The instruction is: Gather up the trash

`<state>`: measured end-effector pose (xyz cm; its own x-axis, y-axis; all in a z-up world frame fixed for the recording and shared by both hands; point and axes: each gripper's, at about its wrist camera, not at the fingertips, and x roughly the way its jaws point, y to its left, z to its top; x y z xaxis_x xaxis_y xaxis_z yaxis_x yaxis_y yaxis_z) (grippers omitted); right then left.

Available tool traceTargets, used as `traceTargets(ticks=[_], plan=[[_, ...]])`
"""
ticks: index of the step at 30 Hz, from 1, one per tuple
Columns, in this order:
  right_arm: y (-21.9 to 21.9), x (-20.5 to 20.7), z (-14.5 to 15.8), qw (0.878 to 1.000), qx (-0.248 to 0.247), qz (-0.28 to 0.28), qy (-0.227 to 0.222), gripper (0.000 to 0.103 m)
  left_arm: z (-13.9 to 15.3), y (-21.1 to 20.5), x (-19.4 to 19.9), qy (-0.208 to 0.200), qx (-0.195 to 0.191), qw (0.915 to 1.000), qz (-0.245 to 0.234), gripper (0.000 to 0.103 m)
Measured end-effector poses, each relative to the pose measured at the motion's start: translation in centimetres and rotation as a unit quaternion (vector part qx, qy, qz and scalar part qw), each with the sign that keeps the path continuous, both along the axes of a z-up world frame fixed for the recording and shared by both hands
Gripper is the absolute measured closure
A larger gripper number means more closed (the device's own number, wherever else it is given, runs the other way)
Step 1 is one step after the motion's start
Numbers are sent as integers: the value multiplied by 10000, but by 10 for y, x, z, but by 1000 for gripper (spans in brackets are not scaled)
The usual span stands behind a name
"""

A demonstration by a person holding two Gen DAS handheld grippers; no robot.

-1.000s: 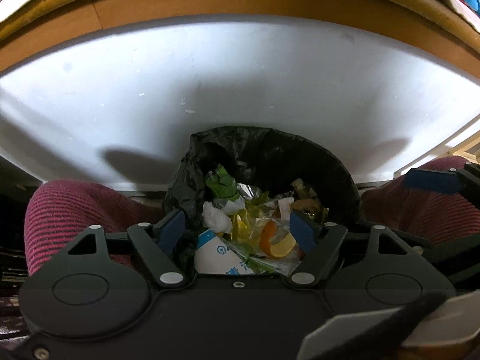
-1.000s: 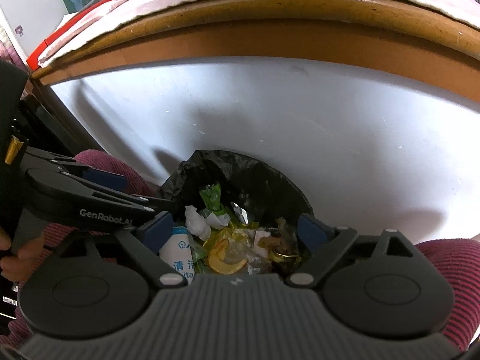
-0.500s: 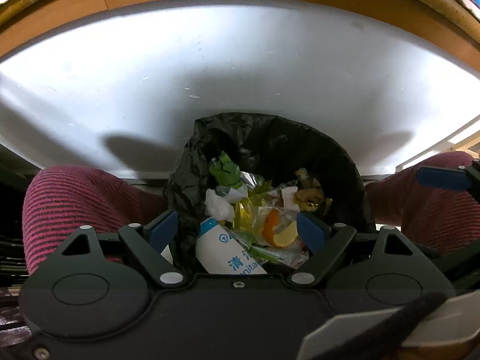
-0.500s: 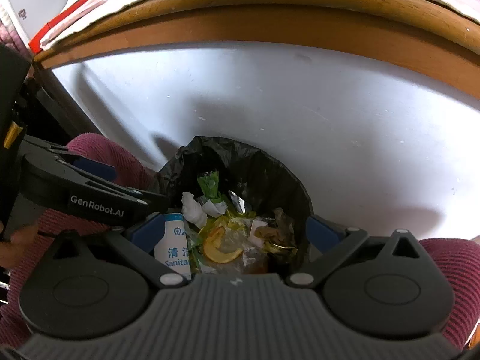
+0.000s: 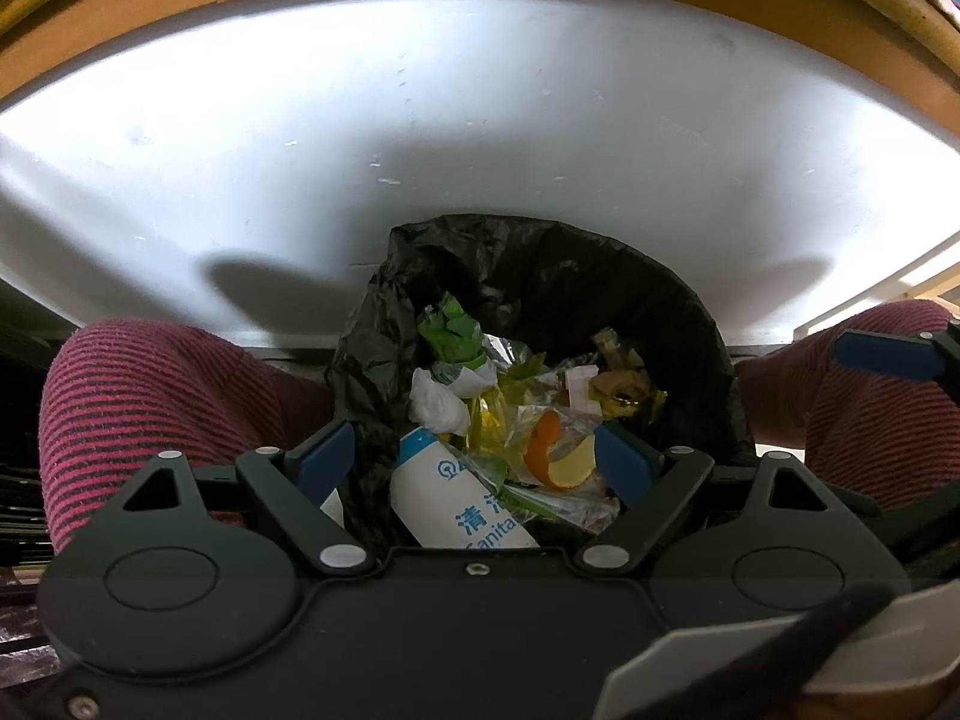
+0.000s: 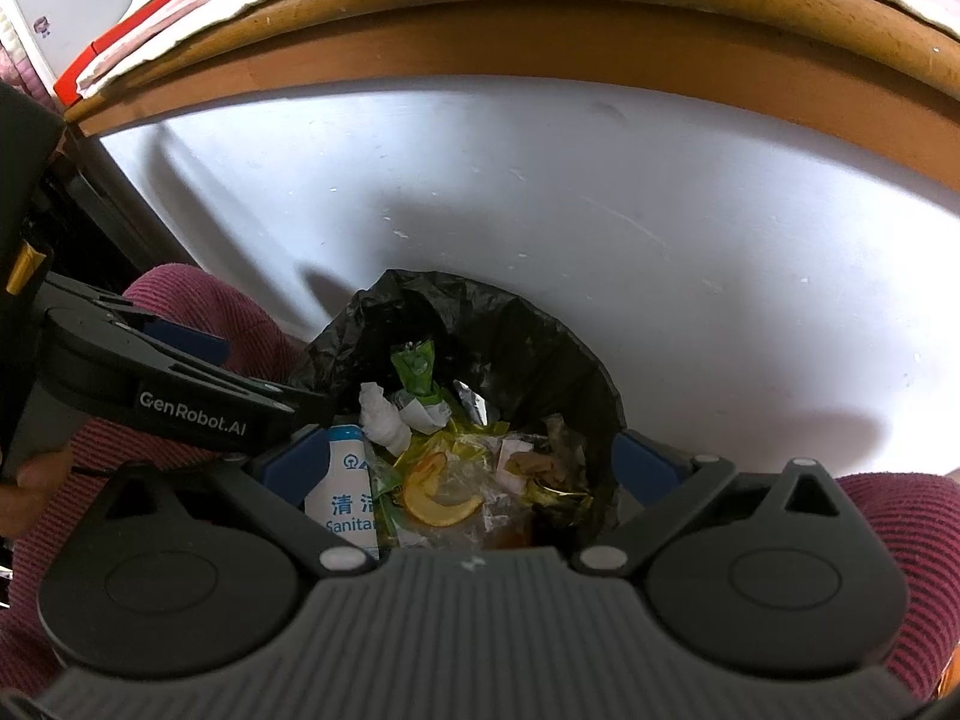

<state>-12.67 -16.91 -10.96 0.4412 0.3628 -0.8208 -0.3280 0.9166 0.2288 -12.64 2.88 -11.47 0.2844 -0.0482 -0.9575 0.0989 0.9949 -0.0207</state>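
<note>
Both grippers have spread wider since a second ago: left gripper (image 5: 474, 459) and right gripper (image 6: 465, 468) hang with jaws apart and empty above the black-lined bin (image 5: 540, 276), where the trash (image 5: 516, 414) lies heaped inside.

Black-lined bin (image 5: 672, 306) sits upright, full of trash (image 5: 510, 420).

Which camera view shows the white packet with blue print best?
The left wrist view: the white packet lies between its open fingers, label facing up. The right wrist view shows packet partly behind its left finger, at the bin bag edge.
</note>
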Motion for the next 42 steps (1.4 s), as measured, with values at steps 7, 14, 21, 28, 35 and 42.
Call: traceTargets(ticks=[7,14,21,28,35,42], plan=[[2,0,-2,10000,-53,80,11,0,-1,-3,-1,-6,79,10000,-16,16],[4,0,-4,9999,-57,122,73,0,-2,0,0,23,37,10000,0,14],[6,0,-5,9998,-101,119,83,0,-2,-2,0,46,12,10000,12,14],[5,1,-6,9998,-98,123,120,0,-3,-2,-1,56,-14,10000,27,14],[4,1,-6,9998,-87,119,110,0,-4,-1,-1,74,-106,9999,49,14],[3,1,-6,9998,-110,129,113,0,-3,-3,-2,52,-81,10000,20,14]])
